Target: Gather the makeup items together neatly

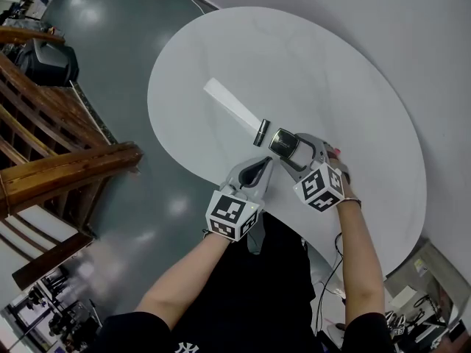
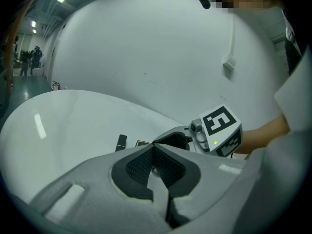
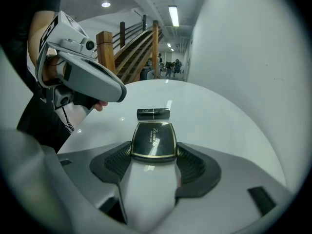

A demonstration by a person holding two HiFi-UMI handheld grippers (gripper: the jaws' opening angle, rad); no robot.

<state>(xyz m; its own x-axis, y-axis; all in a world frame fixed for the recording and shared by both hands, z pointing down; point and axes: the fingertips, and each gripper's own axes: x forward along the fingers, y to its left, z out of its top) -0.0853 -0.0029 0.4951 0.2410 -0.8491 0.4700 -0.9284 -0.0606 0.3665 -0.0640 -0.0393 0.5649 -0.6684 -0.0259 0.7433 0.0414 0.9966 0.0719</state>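
On round white table, near the person's edge: black square compact with gold rim, lid up, script lettering on it too small to read. Right gripper is clamped on it, one dark ribbed pad against each side edge. Cannot tell whether the compact rests on the tabletop or is held just clear.

Small black lipstick tube lies on its side just beyond the compact, crosswise to the jaws, apart from it by a narrow gap.

Long white flat strip lies further out toward the table's middle; its near end is just beside the lipstick tube.

Left gripper: jaws pressed together, nothing between them. It sits at the table's near rim beside the right gripper, pointing toward the lipstick tube. The right gripper's marker cube shows close by on its right.

Off the table to the left: wooden stair railing over glossy grey floor.
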